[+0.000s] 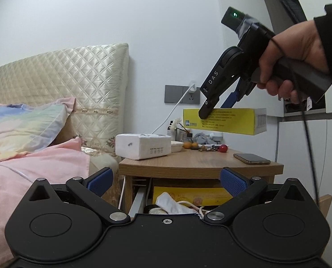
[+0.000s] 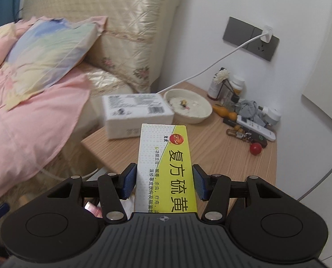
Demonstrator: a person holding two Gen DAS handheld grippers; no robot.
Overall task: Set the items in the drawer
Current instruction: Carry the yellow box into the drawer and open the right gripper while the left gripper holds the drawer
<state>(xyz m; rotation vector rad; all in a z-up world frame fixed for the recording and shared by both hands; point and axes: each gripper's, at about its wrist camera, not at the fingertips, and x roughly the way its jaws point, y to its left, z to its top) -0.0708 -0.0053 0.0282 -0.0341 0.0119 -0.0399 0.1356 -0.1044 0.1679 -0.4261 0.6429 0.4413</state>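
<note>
The right gripper has its jaws pinching a yellow-and-white box across its narrow width: one blue pad presses the white side, the other the yellow side. The box runs straight out along the fingers, its near end tucked back against the gripper body and its far end well beyond the pads. In the left wrist view the same box hangs level in the air above the bench, with the right gripper reaching down onto its top edge and a hand around the grip; a black cable hangs from it.

The left gripper has its jaws spread wide with nothing between them. Between and beyond them, under the bench top, the drawer stands open; inside are a yellow packet, a white cloth and some cord.

On the bench sit a white carton at the bed side, a cream bowl just behind it, a phone near the front edge, a red ball, a remote and small bottles by the wall. A white lead runs from the wall socket down to the bench. A bed with a pink cover and pillow lies beside it.
</note>
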